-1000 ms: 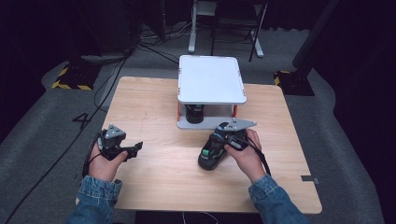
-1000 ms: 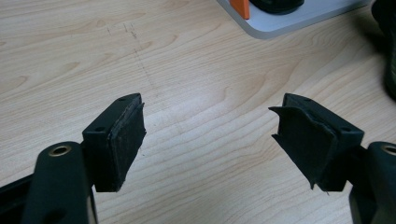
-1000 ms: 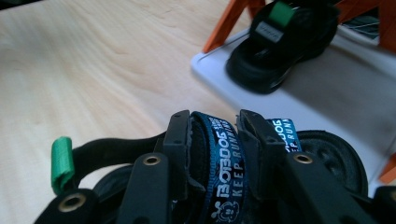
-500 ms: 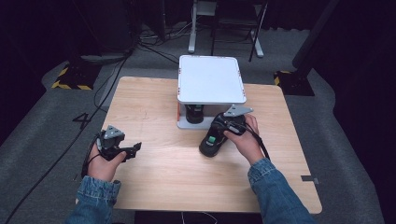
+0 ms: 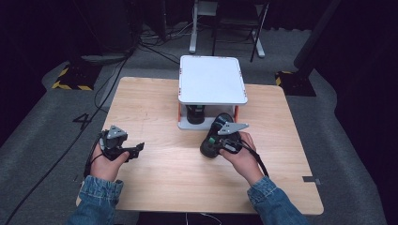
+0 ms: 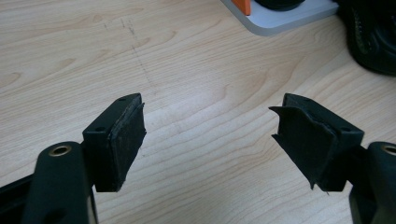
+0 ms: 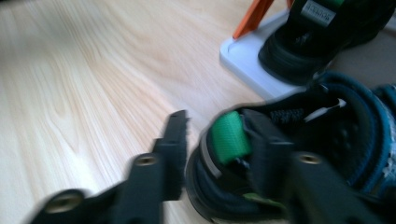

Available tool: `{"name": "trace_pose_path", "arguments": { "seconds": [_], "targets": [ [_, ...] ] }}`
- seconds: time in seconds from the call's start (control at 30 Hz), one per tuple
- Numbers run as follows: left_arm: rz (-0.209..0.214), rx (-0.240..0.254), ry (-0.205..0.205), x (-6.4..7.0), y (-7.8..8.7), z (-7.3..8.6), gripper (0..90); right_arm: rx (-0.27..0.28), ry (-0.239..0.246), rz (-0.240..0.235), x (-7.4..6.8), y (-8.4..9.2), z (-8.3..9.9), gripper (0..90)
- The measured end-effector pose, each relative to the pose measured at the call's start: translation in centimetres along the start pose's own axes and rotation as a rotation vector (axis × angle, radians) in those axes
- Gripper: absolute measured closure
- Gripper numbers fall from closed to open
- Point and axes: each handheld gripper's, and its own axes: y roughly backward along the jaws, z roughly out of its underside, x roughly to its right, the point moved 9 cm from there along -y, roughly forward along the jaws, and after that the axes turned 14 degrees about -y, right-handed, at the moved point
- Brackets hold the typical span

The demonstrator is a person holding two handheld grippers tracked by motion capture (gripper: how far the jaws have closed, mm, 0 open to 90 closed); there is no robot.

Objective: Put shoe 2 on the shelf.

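Right gripper point(image 5: 217, 145) clamped on the heel of a dark shoe point(image 5: 213, 140) at the near edge of the white two-tier rack point(image 5: 212, 79).

The shoe lies on the wooden table point(image 5: 159, 173) just right of centre, its toe pointing to the rack's low shelf, where a second shoe point(image 5: 195, 114) already stands. In the right gripper view the jaws have just been closing: one sits inside the heel opening beside the green pull tab point(image 7: 229, 136), the other outside the heel wall, which is pinched between them. The left gripper point(image 5: 133, 150) rests well apart at the near left, jaws spread wide over bare wood with nothing between its pads point(image 6: 126, 140). Open tabletop runs along the near edge and far left; the rack's orange posts point(image 5: 179, 111) bound the shelf opening.
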Motion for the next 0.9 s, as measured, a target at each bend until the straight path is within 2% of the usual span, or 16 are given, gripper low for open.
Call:
{"name": "trace_pose_path", "arguments": {
  "seconds": [0.1,0.2,0.3,0.37,0.47,0.5,0.57,0.6,0.63,0.67,0.7,0.73,0.77,0.8,0.83,0.9],
  "targets": [
    [0.002,0.003,0.002,-0.1,-0.2,-0.1,23.7,-0.034,0.003,-0.022,0.4,1.0,0.1,82.6],
    [0.001,0.000,0.002,-0.1,-0.3,-0.1,23.8,-0.051,-0.001,-0.031,1.0,2.4,0.1,84.8],
    [0.002,0.001,-0.003,-0.2,-0.3,-0.1,23.8,-0.059,0.011,-0.013,1.7,3.8,0.2,84.9],
    [-0.003,0.003,0.003,-0.1,-0.2,-0.1,23.8,-0.035,0.006,0.007,2.4,5.2,0.1,84.8],
    [-0.001,0.001,-0.002,0.0,-0.1,-0.1,23.8,-0.060,-0.007,-0.001,2.8,5.5,1.0,84.5],
    [-0.001,-0.001,-0.002,0.0,-0.1,0.0,23.8,-0.081,-0.017,-0.008,2.8,5.4,2.2,83.9],
    [-0.004,-0.002,0.003,0.0,0.0,0.0,23.8,-0.075,-0.020,-0.008,2.8,5.3,2.6,83.2],
    [-0.009,-0.003,0.002,0.0,0.0,0.1,23.8,-0.016,-0.058,-0.010,2.6,5.5,2.9,68.5],
    [-0.008,-0.004,0.001,0.0,0.0,0.1,23.8,0.005,-0.079,-0.002,2.6,5.6,2.9,59.0],
    [-0.008,-0.004,0.001,0.0,0.0,0.1,23.8,0.005,-0.079,-0.002,2.6,5.6,2.9,59.0],
    [-0.007,-0.004,-0.001,0.0,0.0,0.2,23.8,0.043,-0.107,0.018,2.6,5.7,2.9,47.3],
    [-0.007,-0.006,-0.003,0.0,0.0,0.2,23.8,0.082,-0.147,0.053,2.8,5.8,2.9,37.7],
    [-0.007,-0.008,0.001,0.1,-0.1,0.3,23.8,0.143,-0.229,0.083,2.8,5.6,3.1,20.5],
    [-0.007,-0.008,0.001,0.1,-0.1,0.3,23.8,0.143,-0.229,0.083,2.8,5.6,3.1,20.5],
    [-0.007,-0.012,-0.002,0.0,-0.1,0.4,23.8,0.153,-0.276,0.107,2.5,4.7,3.7,16.6],
    [-0.006,-0.009,0.003,0.1,-0.1,0.3,23.8,0.139,-0.283,0.147,2.6,3.7,4.1,17.0]
  ]
}}
